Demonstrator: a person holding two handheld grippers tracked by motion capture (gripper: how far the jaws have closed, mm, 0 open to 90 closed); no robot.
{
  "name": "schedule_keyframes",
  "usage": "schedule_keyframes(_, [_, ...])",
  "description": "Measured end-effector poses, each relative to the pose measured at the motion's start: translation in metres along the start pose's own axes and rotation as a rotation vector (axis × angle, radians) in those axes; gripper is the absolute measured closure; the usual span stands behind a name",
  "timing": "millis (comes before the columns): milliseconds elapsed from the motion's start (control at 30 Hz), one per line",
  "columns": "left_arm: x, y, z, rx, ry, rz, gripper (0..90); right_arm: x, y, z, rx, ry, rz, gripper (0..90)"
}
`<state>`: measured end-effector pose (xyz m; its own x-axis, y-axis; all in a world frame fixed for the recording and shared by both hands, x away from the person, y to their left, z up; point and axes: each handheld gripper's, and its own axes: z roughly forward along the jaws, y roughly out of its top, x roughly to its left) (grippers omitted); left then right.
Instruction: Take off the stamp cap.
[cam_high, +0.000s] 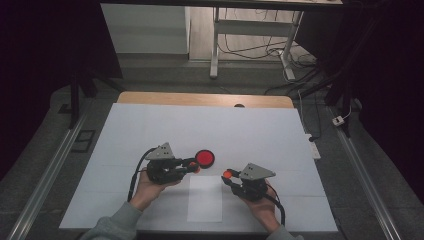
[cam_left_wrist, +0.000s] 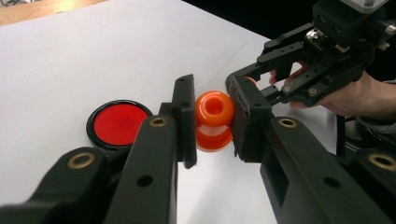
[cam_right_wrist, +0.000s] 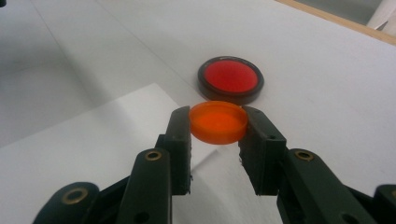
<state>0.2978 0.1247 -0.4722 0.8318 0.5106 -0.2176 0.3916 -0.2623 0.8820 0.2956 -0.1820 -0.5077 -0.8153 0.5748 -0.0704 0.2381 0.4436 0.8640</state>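
Note:
My left gripper (cam_left_wrist: 213, 114) is shut on a small orange spool-shaped piece (cam_left_wrist: 214, 108) with a hole in its top, held just above the white table. In the high view the left gripper (cam_high: 193, 165) sits beside a red disc with a black rim (cam_high: 205, 158). My right gripper (cam_right_wrist: 218, 125) is shut on a flat round orange cap (cam_right_wrist: 218, 121), gripped by its edges. In the high view the right gripper (cam_high: 227, 175) lies a short way right of the left one, tips pointing towards it. The red disc (cam_right_wrist: 230, 78) lies flat just beyond the cap.
A white sheet of paper (cam_high: 205, 198) lies near the table's front edge between the two hands. The white table cover (cam_high: 150, 130) runs back to a wooden edge (cam_high: 200, 98). Desk legs and cables stand on the floor behind.

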Motion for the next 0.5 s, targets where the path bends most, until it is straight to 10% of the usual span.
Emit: schedule_keyframes(500, [0.002,-0.001,0.002,0.026,0.016,-0.008,72.7,-0.018,-0.017,-0.030,-0.004,-0.082,0.036,64.6])
